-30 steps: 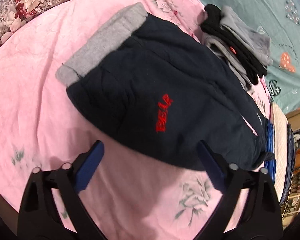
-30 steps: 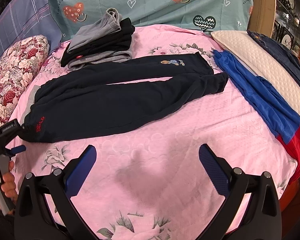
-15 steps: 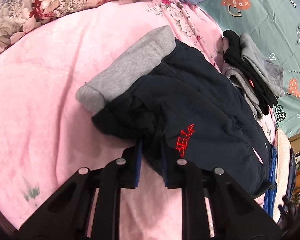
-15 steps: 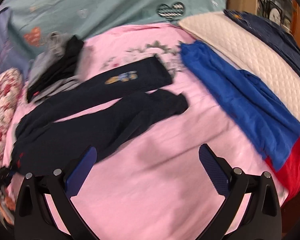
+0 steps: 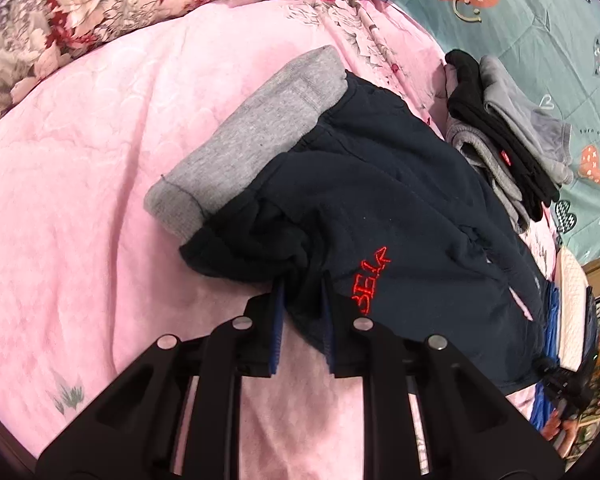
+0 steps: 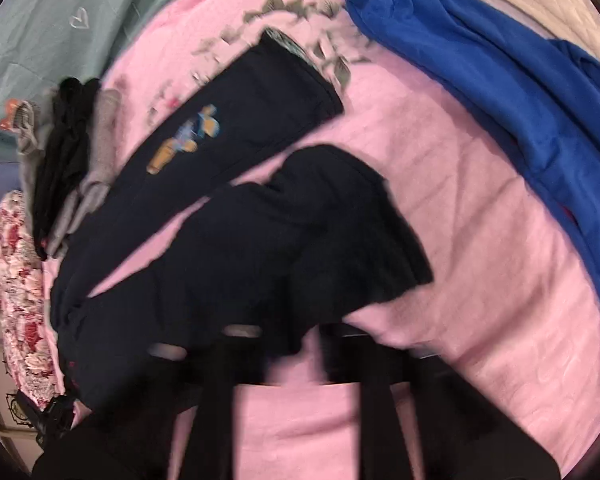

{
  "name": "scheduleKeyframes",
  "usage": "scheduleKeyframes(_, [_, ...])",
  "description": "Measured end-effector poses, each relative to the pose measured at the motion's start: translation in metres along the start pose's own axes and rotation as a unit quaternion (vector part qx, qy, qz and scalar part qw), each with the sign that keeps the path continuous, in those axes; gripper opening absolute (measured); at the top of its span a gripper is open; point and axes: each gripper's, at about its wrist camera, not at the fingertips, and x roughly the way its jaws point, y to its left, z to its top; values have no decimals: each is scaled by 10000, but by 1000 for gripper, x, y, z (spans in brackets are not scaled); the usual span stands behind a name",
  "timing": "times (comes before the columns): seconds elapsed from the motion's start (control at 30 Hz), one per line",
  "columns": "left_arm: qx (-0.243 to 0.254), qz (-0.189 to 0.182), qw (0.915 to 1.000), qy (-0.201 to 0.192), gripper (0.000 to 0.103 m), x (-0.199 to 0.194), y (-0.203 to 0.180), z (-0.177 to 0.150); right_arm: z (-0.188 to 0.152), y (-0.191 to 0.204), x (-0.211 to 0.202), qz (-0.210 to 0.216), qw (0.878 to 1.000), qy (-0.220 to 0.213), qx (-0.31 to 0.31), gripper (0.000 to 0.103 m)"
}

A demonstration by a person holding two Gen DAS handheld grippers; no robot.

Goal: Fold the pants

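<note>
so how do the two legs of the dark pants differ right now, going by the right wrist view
The farther leg lies flat and straight and bears a coloured cartoon patch; the nearer leg shows no patch and is rumpled. The farther leg's cuff lies clear of the right gripper; the nearer leg's edge reaches it. Both are dark navy, on the pink bedspread.

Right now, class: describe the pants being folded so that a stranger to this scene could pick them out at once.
Start from the pink floral bedspread that covers the bed. Across its middle lie the dark navy pants, legs stretched toward the blue garment. Unlike the folded grey and black stack beside them, they have a grey waistband and red stitched lettering near the hip.
</note>
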Motion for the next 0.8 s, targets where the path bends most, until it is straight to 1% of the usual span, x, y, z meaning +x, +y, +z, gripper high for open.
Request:
scheduleKeyframes(0.07, [28, 49, 10000, -44, 12, -4, 1, -3, -7, 1, -11, -128, 9998, -131, -98, 4])
scheduleKeyframes(0.17, [88, 142, 9998, -144, 11, -15, 1, -11, -20, -11, -36, 83, 9997, -229, -14, 4])
scheduleKeyframes(0.27, [38, 211, 9995, -252, 10, -30, 8, -19, -40, -23, -56, 237, 9995, -189, -61, 5])
scheduleKeyframes(0.33, [-35, 107, 9996, -257, 10, -44, 18, -22, -57, -32, -64, 345, 9993, -98, -76, 5])
scheduleKeyframes(0.43, [175, 25, 9998, -118, 10, -52, 22, -23, -76, -39, -61, 270, 9995, -59, -175, 6])
scheduleKeyframes(0.47, [233, 23, 9997, -65, 10, -51, 22, -25, -83, -42, -57, 157, 9997, -15, -178, 8])
scheduleKeyframes(0.5, [345, 78, 9994, 19, 12, -48, 21, -27, -88, -46, -49, 3, 9998, 81, -167, 14])
scheduleKeyframes(0.53, [424, 150, 9990, 46, 14, -47, 20, -30, -90, -48, -44, -35, 9998, 93, -150, 21])
scheduleKeyframes(0.57, [508, 226, 9984, 68, 24, -48, 19, -33, -92, -49, -46, 18, 9999, -16, -144, 23])
scheduleKeyframes(0.6, [596, 293, 9978, 75, 41, -51, 19, -34, -93, -49, -48, -55, 9999, -21, -144, 26])
scheduleKeyframes(0.63, [638, 232, 9977, 46, 51, -58, 19, -34, -93, -47, -53, -361, 9992, -25, -160, 38])
scheduleKeyframes(0.67, [657, 143, 9977, -36, 66, -66, 19, -33, -93, -45, -59, -636, 9977, -91, -196, 54])
scheduleKeyframes(0.7, [692, 104, 9973, -236, 72, -79, 18, -29, -91, -42, -69, -909, 9950, -281, -291, 58])
scheduleKeyframes(0.73, [751, 129, 9962, -419, 73, -89, 16, -25, -87, -37, -78, -1094, 9922, -459, -393, 61])
scheduleKeyframes(0.77, [839, 167, 9946, -579, 77, -97, 12, -19, -78, -30, -89, -1265, 9886, -664, -481, 63])
scheduleKeyframes(0.8, [1000, 179, 9923, -715, 81, -102, 4, -8, -70, -24, -96, -1266, 9873, -801, -521, 65])
